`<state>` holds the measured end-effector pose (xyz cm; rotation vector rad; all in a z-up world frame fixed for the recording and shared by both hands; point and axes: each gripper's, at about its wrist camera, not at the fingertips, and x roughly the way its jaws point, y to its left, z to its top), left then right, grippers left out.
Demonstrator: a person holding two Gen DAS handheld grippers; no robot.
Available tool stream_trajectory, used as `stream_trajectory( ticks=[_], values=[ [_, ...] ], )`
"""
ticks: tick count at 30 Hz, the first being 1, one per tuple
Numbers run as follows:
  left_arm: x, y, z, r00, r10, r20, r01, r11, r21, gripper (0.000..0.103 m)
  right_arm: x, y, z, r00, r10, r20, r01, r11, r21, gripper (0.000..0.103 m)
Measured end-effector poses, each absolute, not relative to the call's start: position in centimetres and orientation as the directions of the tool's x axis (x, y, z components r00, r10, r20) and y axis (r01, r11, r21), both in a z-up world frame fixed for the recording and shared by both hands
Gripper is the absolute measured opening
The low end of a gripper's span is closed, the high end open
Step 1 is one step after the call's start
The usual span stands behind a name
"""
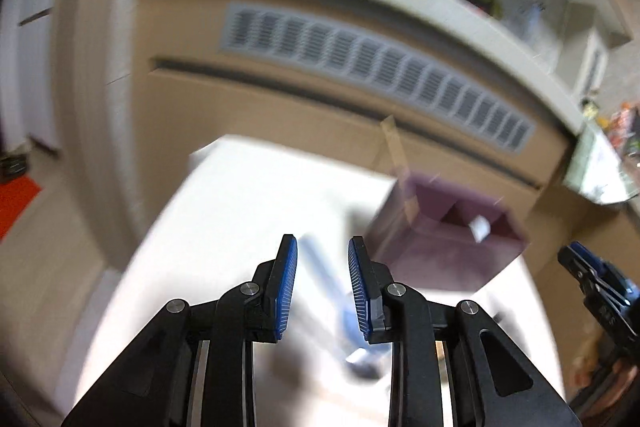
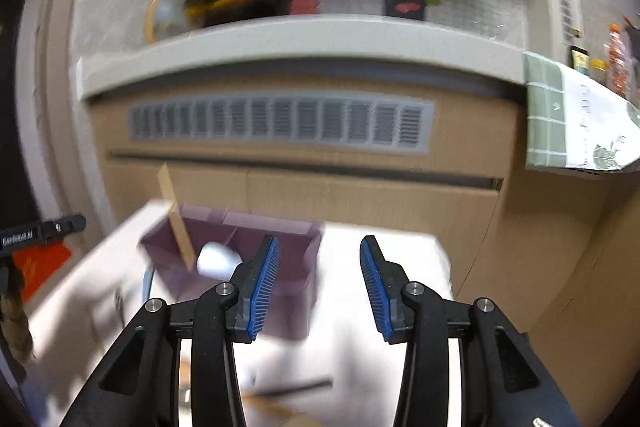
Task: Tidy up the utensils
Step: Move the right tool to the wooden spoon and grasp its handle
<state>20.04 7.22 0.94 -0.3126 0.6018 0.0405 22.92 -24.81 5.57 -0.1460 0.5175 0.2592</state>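
The left tool (image 1: 322,251) hangs released above the white tabletop (image 1: 240,195), its blue pads apart with nothing pressed between them; a blurred blue-handled utensil (image 1: 320,267) lies on the tabletop below the gap. The right tool (image 2: 319,251) is spread wide and empty. A purple divided organizer box (image 2: 292,267) stands near the tabletop's far edge, holding a tilted wooden stick (image 2: 176,223) and a white piece (image 2: 216,261).

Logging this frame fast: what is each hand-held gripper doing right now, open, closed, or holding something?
Left hand-held gripper: open, holding nothing; a blurred blue utensil lies on the table beyond it.
Right hand-held gripper: wide open, empty.
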Motion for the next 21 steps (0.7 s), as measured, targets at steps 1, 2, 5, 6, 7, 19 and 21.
stream_trajectory(
  ticks=[1,2,5,6,7,19,21],
  values=[
    [19.3,7.6,0.0,0.810,-0.035,-0.585,-0.156,0.950,-0.272,0.028,22.7,-24.0,4.7,0.812,0.208,-0.546,-0.309,0.946,-0.099,0.040],
    [18.8,8.0,-0.6,0.799,-0.032,-0.601,-0.168,0.947,-0.273,0.028,22.7,-22.8,3.4,0.772,0.193,-0.606,-0.345,0.928,-0.144,0.039],
    [18.2,8.7,-1.8,0.766,-0.037,-0.642,-0.178,0.947,-0.266,0.028,22.1,-19.8,-0.3,0.691,0.157,-0.706,-0.433,0.871,-0.230,0.033],
    [17.9,8.9,-2.1,0.761,-0.029,-0.648,-0.181,0.950,-0.255,0.028,21.9,-19.5,-0.8,0.677,0.173,-0.715,-0.453,0.864,-0.220,0.033],
    [17.8,9.0,-2.3,0.755,-0.023,-0.656,-0.183,0.952,-0.244,0.028,21.7,-19.4,-1.1,0.657,0.206,-0.725,-0.474,0.860,-0.186,0.033],
    [18.5,6.3,-4.9,0.677,-0.213,-0.705,-0.051,0.942,-0.333,0.028,26.1,-22.0,-3.5,0.556,0.240,-0.796,-0.492,0.866,-0.083,0.033],
    [18.4,5.5,-5.0,0.666,-0.229,-0.710,-0.026,0.944,-0.329,0.028,28.2,-24.3,-4.2,0.525,0.228,-0.820,-0.407,0.913,-0.007,0.035]
  ],
)
